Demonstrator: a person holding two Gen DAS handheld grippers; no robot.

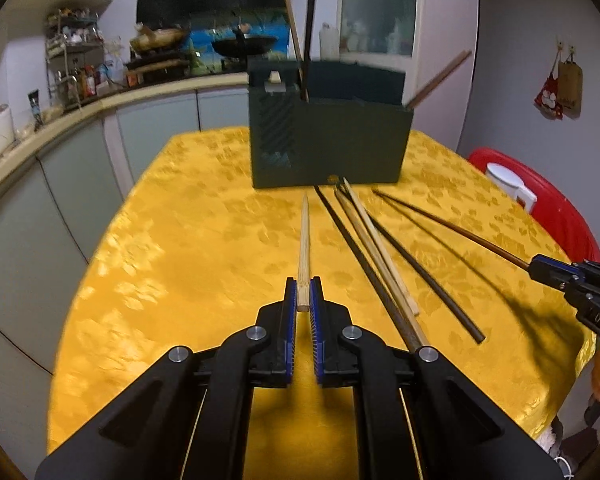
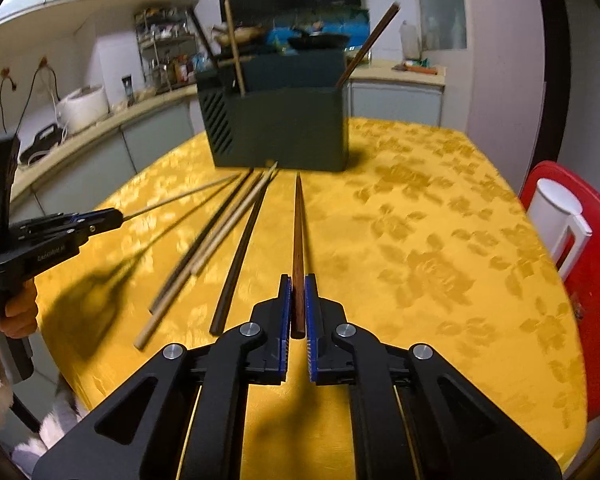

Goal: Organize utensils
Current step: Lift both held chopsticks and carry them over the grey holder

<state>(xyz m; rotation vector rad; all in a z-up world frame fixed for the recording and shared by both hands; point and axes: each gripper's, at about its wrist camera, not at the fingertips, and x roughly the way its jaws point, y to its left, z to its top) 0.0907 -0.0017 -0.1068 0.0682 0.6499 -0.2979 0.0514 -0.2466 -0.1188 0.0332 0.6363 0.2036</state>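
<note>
Left wrist view: the left claw [image 1: 304, 294] is pinched on the blunt end of a pale bamboo chopstick [image 1: 304, 240], which points ahead toward the dark green utensil holder [image 1: 332, 140] at the far side of the yellow table [image 1: 180, 240]. The grip sits at the very end, so the long free length could swing or slip out if the claw tilts. Loose chopsticks [image 1: 380, 256] lie just beside it on the right; a low sweep could scatter them.

Right wrist view: the right claw [image 2: 298, 304] is clamped on a dark brown wooden chopstick [image 2: 299, 232], again near its butt, tip aimed at the holder. Chopsticks already stand tilted in the holder's compartments, so a new one could knock against them or miss the slot. The two claws work close together and may cross paths.
</note>
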